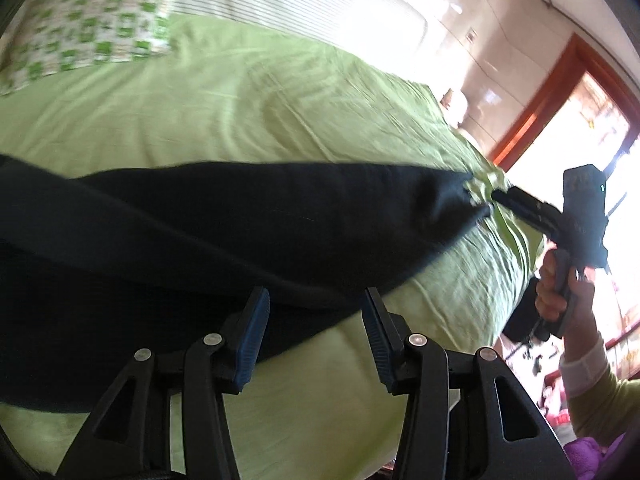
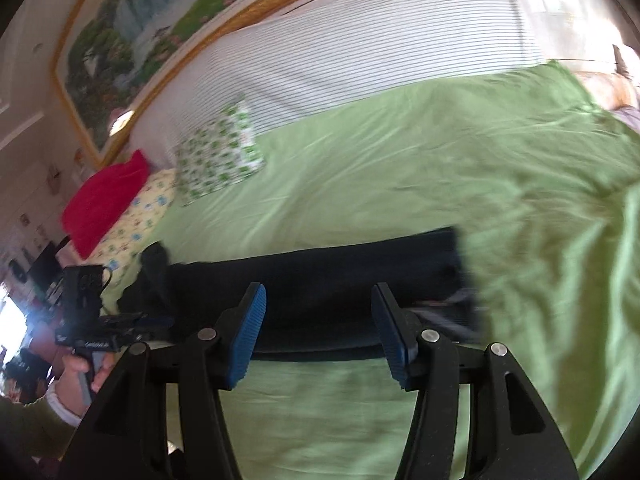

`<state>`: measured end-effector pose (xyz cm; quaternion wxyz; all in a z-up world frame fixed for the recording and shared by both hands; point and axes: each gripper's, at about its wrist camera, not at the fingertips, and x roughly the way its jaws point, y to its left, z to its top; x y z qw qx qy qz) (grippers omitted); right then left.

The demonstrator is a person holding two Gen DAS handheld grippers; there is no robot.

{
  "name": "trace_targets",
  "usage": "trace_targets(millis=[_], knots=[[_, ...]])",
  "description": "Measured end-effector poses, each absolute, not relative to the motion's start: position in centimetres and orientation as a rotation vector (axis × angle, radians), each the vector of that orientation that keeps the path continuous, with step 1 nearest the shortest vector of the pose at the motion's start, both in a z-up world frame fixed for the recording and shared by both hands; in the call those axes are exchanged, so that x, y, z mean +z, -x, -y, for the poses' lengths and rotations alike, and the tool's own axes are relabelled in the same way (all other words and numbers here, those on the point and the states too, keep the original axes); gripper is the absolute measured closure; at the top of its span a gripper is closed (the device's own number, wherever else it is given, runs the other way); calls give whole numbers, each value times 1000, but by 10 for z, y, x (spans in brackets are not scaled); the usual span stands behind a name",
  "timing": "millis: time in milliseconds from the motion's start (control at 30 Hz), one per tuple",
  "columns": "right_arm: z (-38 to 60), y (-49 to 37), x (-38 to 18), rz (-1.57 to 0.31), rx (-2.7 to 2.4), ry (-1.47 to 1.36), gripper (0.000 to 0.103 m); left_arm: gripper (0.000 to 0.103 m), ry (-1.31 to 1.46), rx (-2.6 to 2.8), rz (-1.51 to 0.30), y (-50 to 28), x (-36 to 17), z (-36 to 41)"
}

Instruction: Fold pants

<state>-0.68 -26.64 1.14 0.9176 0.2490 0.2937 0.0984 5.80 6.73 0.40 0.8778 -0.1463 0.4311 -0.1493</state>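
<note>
Both tongs stood wide open and empty: the left gripper (image 1: 316,340) hovered over the near edge of the dark pants (image 1: 240,216), the right gripper (image 2: 318,334) likewise above their hem. The pants lay stretched flat across the green bedspread (image 1: 240,112), running from nine to three o'clock in the right wrist view. They seemed laid out between folds; the next move probably called for pinching both ends and carrying one over the other.
</note>
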Motion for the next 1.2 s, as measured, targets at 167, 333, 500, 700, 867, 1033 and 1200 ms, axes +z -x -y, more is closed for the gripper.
trace_targets(millis=[167,333,500,700,867,1033,1200], knots=[[220,-22,13,-632,316,-493,47,54,348,-206,-851,-44,15,-116],[174,-48,11,-663,427,-485,47,52,391,-102,-814,-30,22,-165],[137,-68,11,-689,512,-489,47,52,435,-15,-784,-18,27,-212],[97,-94,12,-716,587,-482,47,49,451,51,-763,-10,31,-255],[66,-115,12,-746,645,-466,47,45,418,84,-764,-16,40,-279],[42,-137,9,-781,690,-453,47,43,400,102,-775,-36,48,-309],[21,-165,7,-820,733,-456,47,35,409,93,-823,-72,49,-344]])
